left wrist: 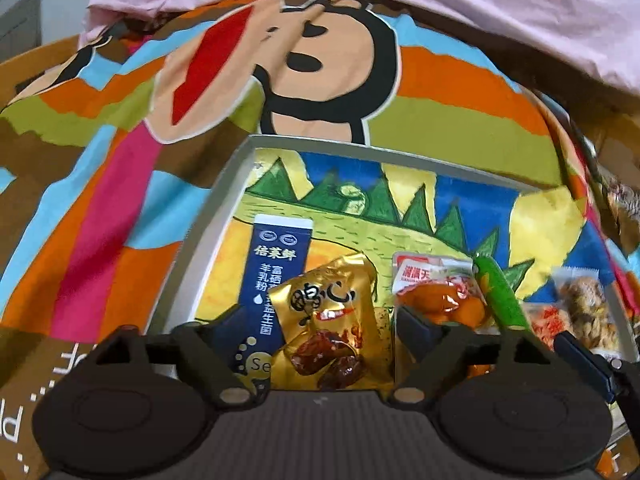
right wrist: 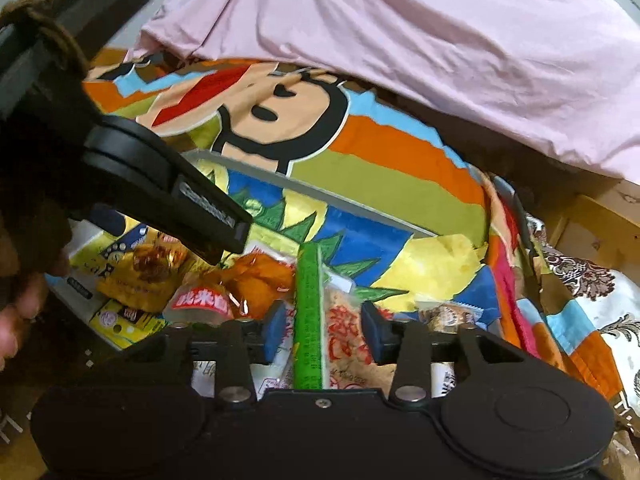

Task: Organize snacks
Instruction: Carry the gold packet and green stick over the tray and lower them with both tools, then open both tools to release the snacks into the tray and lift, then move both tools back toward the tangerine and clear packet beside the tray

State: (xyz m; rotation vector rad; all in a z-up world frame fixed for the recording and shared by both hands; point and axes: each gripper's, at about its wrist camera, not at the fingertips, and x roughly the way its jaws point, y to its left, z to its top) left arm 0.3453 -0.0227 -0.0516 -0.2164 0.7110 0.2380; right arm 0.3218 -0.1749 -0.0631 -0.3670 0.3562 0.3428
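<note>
Left wrist view: the left gripper (left wrist: pixel 320 320) stands spread wide and released above a shallow grey-rimmed cardboard tray (left wrist: pixel 236 176) with a cartoon-printed floor. Between its fingers lies a gold foil snack packet (left wrist: pixel 332 320); whether they touch it is unclear. A navy milk-powder sachet (left wrist: pixel 276 264) is partly hidden beneath it.

Right wrist view: the right gripper (right wrist: pixel 322 330) is partly open, its pads apart from the green stick-shaped snack pack (right wrist: pixel 310 312) between them, whose near end the gripper body hides.

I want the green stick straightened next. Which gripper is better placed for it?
Right. The green stick lies between the right gripper's open fingers; the left gripper frames the gold packet instead.
</note>
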